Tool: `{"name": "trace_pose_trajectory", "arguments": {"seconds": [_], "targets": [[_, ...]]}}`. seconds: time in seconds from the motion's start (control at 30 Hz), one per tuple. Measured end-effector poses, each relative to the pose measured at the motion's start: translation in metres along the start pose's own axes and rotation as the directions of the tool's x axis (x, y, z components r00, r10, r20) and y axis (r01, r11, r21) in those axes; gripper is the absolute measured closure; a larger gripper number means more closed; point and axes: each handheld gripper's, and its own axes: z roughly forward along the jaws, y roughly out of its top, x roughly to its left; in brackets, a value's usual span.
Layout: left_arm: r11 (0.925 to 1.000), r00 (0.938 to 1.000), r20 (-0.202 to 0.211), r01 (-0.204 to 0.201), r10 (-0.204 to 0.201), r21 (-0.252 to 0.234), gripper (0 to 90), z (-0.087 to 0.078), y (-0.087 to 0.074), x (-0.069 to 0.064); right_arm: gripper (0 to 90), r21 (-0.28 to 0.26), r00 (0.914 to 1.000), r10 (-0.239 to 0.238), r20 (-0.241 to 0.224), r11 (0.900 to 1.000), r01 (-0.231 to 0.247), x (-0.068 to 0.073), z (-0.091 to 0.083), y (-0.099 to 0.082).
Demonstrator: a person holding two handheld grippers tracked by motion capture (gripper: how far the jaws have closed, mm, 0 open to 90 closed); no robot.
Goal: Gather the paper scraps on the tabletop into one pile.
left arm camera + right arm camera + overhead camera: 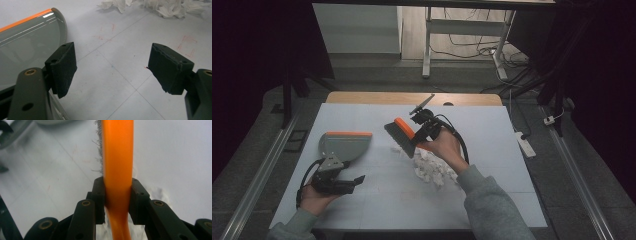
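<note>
A grey plastic dustpan (344, 145) with an orange lip lies flat, nothing visible in it. Just below it, the left gripper (357, 179) hovers, its jaws spread wide around bare tabletop. Right of the dustpan, the right gripper (421, 131) clamps its pads on the smooth orange handle of a grey-bristled brush (402, 136). Crumpled white paper scraps (432, 167) are heaped farther right of the dustpan, below the brush
</note>
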Motion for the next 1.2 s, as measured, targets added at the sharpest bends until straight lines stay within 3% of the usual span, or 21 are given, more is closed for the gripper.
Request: {"name": "trace_pose_trajectory", "arguments": {"seconds": [0.17, 0.27, 0.33, 0.4, 0.6, 0.67, 0.73, 0.8, 0.87, 1.0, 1.07, 1.13, 1.2], "targets": [[1.0, 1.0, 0.002, -0.002, 0.002, 0.002, 23.8, 0.0, 0.0, -0.001, 69.9, 0.01, 0.9985, 0.023, -0.05, 0.9997, -0.023, 0.008, 0.023, 0.021], [1.0, 1.0, 0.0, -0.003, 0.003, -0.002, 23.8, -0.001, -0.001, 0.0, 69.8, 0.046, 0.996, 0.052, -0.072, 0.9977, -0.049, 0.007, 0.045, 0.031], [1.0, 1.0, 0.002, -0.002, 0.002, -0.003, 23.8, -0.002, -0.001, 0.0, 69.9, 0.077, 0.9952, 0.071, -0.067, 0.9949, -0.066, 0.004, 0.056, 0.034], [1.0, 1.0, 0.004, -0.001, 0.001, -0.006, 23.8, -0.002, -0.001, 0.0, 69.9, 0.115, 0.9968, 0.074, -0.031, 0.9909, -0.07, -0.002, 0.062, 0.032], [1.0, 1.0, -0.002, -0.007, 0.007, 0.001, 23.8, 0.0, -0.001, -0.001, 69.9, 0.145, 0.9912, 0.119, 0.058, 0.9813, -0.126, -0.03, 0.043, 0.014], [0.9999, 0.9999, -0.002, -0.013, 0.013, 0.005, 23.8, 0.0, -0.001, -0.002, 69.9, 0.132, 0.9915, 0.12, 0.05, 0.9832, -0.126, -0.035, 0.034, 0.007], [0.9999, 0.9999, -0.001, -0.015, 0.015, 0.008, 23.8, 0.001, 0.0, -0.002, 69.9, 0.078, 0.991, 0.134, -0.006, 0.9881, -0.133, -0.035, 0.023, 0.001], [0.9999, 0.9999, -0.002, -0.014, 0.014, 0.008, 23.8, 0.001, 0.0, -0.002, 69.9, 0.01, 0.9942, 0.101, -0.038, 0.9949, -0.101, -0.032, 0.006, -0.006], [0.9999, 0.9999, -0.003, -0.011, 0.011, 0.007, 23.8, 0.0, 0.0, -0.002, 69.9, -0.042, 0.997, 0.07, -0.033, 0.9966, -0.071, -0.03, -0.014, -0.014], [0.9999, 0.9999, -0.003, -0.01, 0.01, 0.011, 23.8, 0.001, -0.001, -0.002, 69.9, -0.085, 0.9997, -0.009, -0.024, 0.9963, 0.007, -0.035, -0.047, -0.041], [0.9999, 0.9999, -0.004, -0.011, 0.011, 0.012, 23.7, 0.002, 0.0, -0.002, 69.9, -0.075, 0.9994, -0.028, -0.021, 0.9969, 0.026, -0.039, -0.059, -0.057], [0.9999, 0.9999, -0.005, -0.009, 0.009, 0.013, 23.7, 0.003, 0.0, -0.002, 69.9, -0.044, 0.9947, -0.099, -0.026, 0.9942, 0.098, -0.038, -0.064, -0.072], [0.9998, 0.9999, -0.004, -0.01, 0.01, 0.018, 23.7, 0.004, 0.001, -0.002, 69.9, 0.001, 0.9837, -0.175, -0.042, 0.9846, 0.175, -0.033, -0.064, -0.087]]}}
